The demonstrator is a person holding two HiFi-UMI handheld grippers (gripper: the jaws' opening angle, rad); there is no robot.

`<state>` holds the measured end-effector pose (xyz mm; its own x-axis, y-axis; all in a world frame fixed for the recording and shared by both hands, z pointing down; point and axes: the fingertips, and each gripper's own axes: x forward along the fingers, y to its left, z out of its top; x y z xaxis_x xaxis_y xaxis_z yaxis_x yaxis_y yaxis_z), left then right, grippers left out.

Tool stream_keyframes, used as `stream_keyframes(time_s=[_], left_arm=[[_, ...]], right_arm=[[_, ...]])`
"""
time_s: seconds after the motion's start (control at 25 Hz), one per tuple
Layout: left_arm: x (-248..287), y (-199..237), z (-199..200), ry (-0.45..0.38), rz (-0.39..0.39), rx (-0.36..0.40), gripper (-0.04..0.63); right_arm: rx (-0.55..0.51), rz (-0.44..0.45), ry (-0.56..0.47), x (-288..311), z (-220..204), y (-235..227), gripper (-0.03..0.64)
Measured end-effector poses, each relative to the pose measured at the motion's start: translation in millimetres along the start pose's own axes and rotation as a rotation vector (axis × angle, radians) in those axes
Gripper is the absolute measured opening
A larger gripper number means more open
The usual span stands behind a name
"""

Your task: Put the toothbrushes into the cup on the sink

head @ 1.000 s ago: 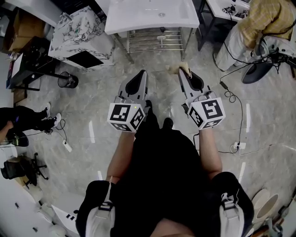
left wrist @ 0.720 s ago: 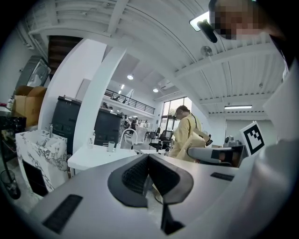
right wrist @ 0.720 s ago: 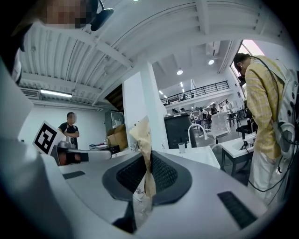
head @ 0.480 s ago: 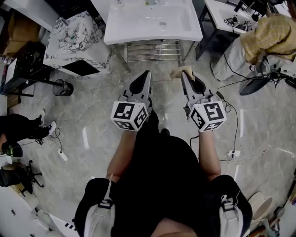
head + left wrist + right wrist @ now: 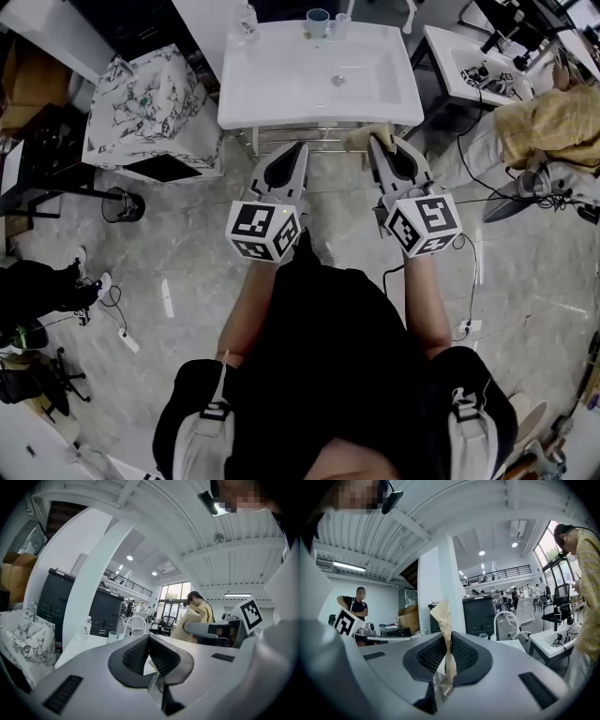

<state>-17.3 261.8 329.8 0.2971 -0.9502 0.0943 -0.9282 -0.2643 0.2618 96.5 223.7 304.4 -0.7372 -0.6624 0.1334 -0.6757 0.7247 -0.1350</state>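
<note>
Tan crumpled scrap point(image 5: 443, 616) pinched in right gripper point(image 5: 375, 145). Left gripper point(image 5: 299, 150) pressed together, nothing between. Blue cup point(image 5: 318, 21) at back rim of white sink point(image 5: 281, 89), well ahead of both. Toothbrushes not made out. Risk: scrap-filled jaws can't take a brush; shut tips could topple cup.

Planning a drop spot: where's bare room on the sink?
Free: the basin around the drain, and the left sink rim in front of the bottle. Crowded: back ledge, with blue cup, clear cup and bottle.
</note>
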Motion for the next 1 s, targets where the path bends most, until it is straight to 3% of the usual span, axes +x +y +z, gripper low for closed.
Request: stream_keyframes(time_s=[0.24,0.52,0.64,1.0], left_arm=[[21.4,50.6,3.7,0.025,0.004,-0.015,0.014],[51.1,73.7,1.8,0.044,0.000,-0.029,0.014],[67.3,76.0,3.2,0.045,-0.007,-0.027,0.014],[135.2,117.0,6.9,0.070,0.083,-0.015,0.014]], right_arm=[[0.026,-0.025,0.033,50.1,-8.4,-4.2,0.051],[0.030,-0.039,0.049,81.3,-10.6,-24.0,0.051],[0.034,-0.027,0.051,98.3,-8.4,-37.1,0.051],[0.061,0.058,0.045,181.1,-3.9,-87.3,0.051]])
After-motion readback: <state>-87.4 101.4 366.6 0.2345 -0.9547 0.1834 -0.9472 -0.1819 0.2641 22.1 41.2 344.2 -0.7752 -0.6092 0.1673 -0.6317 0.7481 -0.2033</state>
